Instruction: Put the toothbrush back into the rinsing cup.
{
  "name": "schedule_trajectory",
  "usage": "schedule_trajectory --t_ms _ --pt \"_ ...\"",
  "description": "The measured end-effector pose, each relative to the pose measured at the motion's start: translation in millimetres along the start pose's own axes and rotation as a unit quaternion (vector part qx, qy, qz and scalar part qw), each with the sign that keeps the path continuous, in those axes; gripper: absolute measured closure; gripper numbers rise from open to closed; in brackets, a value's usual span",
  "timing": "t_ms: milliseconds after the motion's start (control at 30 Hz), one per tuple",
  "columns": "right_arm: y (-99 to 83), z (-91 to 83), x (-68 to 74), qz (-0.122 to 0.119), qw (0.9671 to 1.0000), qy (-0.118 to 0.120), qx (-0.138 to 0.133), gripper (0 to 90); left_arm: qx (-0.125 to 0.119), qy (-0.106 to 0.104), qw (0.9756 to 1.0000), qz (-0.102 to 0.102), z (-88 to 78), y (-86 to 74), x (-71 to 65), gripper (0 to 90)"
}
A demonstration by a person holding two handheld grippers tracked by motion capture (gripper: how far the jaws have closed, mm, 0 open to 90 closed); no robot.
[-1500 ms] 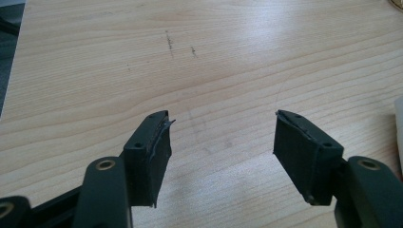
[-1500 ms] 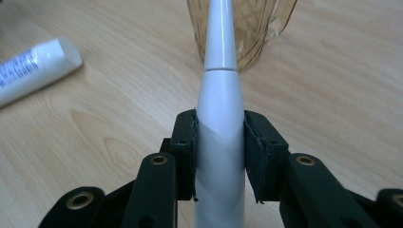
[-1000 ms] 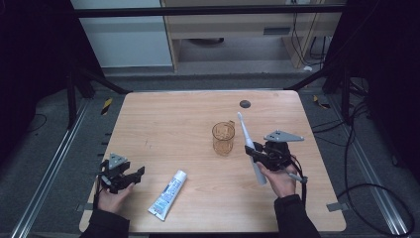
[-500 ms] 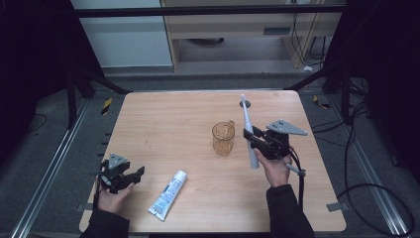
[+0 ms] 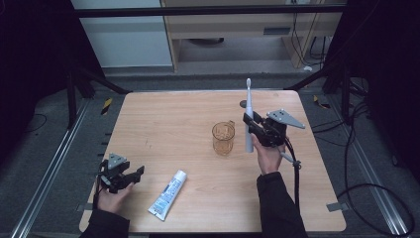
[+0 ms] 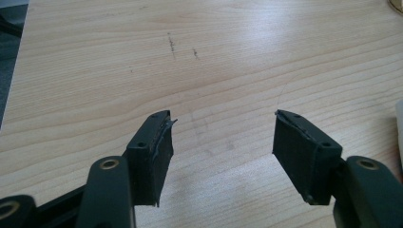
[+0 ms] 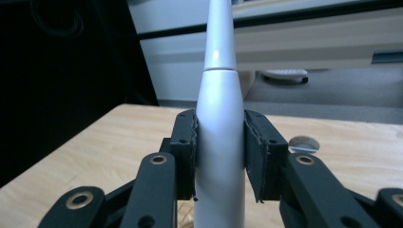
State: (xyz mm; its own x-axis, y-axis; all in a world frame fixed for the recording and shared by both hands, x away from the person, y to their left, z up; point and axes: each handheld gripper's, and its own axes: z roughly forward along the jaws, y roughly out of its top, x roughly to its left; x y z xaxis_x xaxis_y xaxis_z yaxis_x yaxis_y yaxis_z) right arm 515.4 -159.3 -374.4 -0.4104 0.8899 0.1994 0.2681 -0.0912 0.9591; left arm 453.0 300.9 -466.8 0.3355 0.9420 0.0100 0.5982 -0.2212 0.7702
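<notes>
just right of the amber see-through plastic cup point(image 5: 223, 138) on the light wooden table point(image 5: 168, 124), the right tongs point(image 5: 251, 126) are clamped on the handle of a white electric toothbrush point(image 5: 248, 116), held upright with its brush head up and its lower end beside the cup. so the pick-up looks done; lowering the brush into the cup seems left. the white and blue toothpaste tube point(image 5: 168, 195) lies flat, down and left of the cup, untouched. the left tongs point(image 5: 130, 176), further left of the tube, stand apart with nothing between them.
</notes>
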Motion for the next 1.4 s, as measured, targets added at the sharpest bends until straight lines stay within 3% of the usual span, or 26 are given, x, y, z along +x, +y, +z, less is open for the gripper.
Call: schedule_trajectory --t_ms 667,1067,1400 --pt "21.8 34.6 -1.1 0.015 0.9973 -0.026 -0.067 67.1 -0.005 0.004 1.0000 -0.003 -0.1 0.0 1.2 39.0" --pt "25.4 53.4 2.0 0.012 0.9959 -0.028 -0.085 67.1 -0.007 0.006 0.9999 -0.005 0.5 0.4 1.3 39.8" --pt "21.9 64.4 7.8 0.012 0.9958 -0.017 -0.089 67.1 -0.006 0.005 1.0000 -0.003 0.6 0.4 1.7 39.8"
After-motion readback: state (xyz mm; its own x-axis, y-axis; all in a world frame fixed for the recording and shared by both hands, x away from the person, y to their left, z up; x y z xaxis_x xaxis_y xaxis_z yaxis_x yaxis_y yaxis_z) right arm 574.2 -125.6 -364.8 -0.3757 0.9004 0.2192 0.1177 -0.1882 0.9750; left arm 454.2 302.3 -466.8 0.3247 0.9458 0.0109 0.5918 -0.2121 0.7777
